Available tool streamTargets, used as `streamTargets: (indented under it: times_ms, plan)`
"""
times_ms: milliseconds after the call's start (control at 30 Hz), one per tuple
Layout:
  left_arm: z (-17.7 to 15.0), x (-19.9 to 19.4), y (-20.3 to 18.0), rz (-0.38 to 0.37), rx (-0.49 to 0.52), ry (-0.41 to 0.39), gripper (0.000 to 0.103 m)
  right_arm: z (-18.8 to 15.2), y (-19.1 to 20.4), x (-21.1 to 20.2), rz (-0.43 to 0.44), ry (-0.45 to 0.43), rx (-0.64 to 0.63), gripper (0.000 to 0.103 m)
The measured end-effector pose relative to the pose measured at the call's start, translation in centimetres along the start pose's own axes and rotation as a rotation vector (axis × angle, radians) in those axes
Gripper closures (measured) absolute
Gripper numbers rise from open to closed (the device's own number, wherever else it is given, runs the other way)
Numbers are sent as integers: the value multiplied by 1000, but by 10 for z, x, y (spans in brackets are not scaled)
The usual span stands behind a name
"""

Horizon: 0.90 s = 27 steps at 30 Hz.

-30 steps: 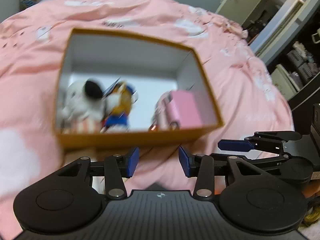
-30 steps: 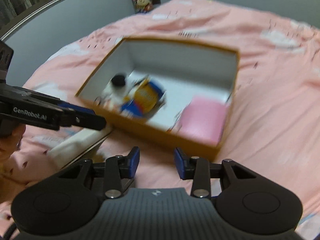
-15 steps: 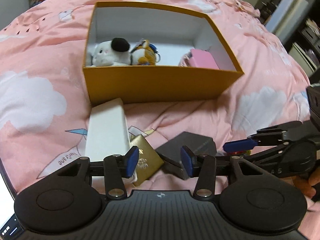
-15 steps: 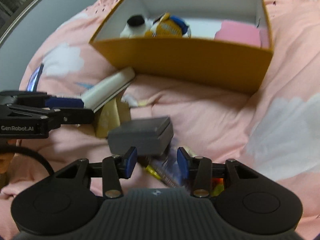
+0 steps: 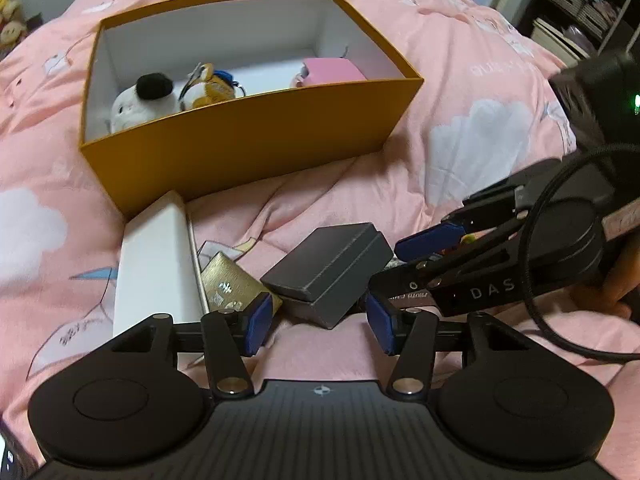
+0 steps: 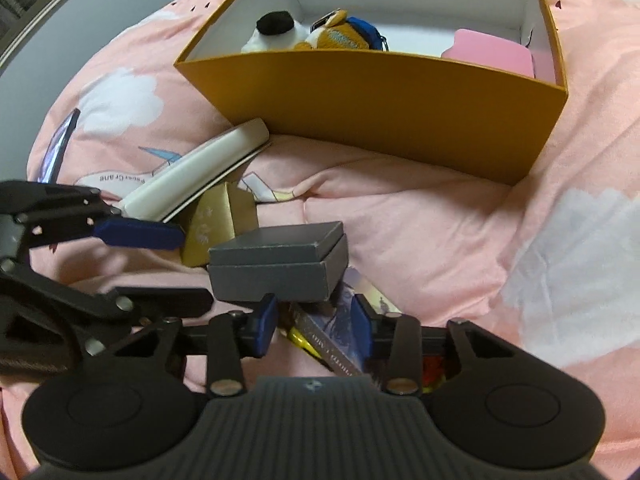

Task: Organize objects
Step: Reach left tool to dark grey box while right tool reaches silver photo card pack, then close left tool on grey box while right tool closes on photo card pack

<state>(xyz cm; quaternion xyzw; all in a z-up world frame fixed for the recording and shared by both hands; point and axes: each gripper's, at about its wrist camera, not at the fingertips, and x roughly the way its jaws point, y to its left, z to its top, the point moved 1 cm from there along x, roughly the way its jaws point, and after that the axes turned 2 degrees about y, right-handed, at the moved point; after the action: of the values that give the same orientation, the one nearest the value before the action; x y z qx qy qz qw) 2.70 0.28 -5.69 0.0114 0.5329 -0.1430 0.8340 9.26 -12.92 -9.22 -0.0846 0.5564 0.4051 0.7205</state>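
An orange box (image 5: pixel 256 136) (image 6: pixel 384 108) stands on the pink bed, holding a white plush (image 5: pixel 138 100), an orange and blue plush (image 5: pixel 210 86) and a pink item (image 5: pixel 332 70). In front of it lie a grey box (image 5: pixel 328 268) (image 6: pixel 280 264), a gold box (image 5: pixel 232 284) (image 6: pixel 218 224) and a long white box (image 5: pixel 156 256) (image 6: pixel 200 168). My left gripper (image 5: pixel 318 322) is open just short of the grey box. My right gripper (image 6: pixel 314 322) is open, low over a printed packet (image 6: pixel 340 328) beside the grey box.
The pink quilt (image 5: pixel 460 128) with white clouds covers the bed. Shelves (image 5: pixel 580 8) stand at the far right. Yellow and red small items (image 6: pixel 432 368) lie under my right gripper. A dark screen edge (image 6: pixel 60 144) sits at the left.
Both grippers have pulled back from over the orange box and dropped toward the loose boxes in front of it. Both have closed in on the grey box.
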Motion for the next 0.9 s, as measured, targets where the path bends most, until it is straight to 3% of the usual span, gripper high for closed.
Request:
streamTargets:
  times_ms: [133, 200, 333, 433, 633, 900]
  plan:
    - [1, 8, -2, 23, 45, 4, 40, 5, 2, -2, 6, -28, -10, 65]
    - [2, 12, -2, 49, 66, -7, 40, 7, 3, -1, -6, -39, -12, 73]
    - [8, 18, 6, 77, 46, -35, 42, 11, 0, 1, -19, -52, -2, 74]
    - [13, 19, 13, 38, 12, -64, 47, 13, -2, 2, -37, -57, 2, 74]
    - [23, 28, 19, -16, -10, -84, 47, 14, -13, 2, -92, -36, 3, 73]
    - [25, 44, 21, -97, -29, -49, 51, 10, -6, 7, -40, 94, -137, 67]
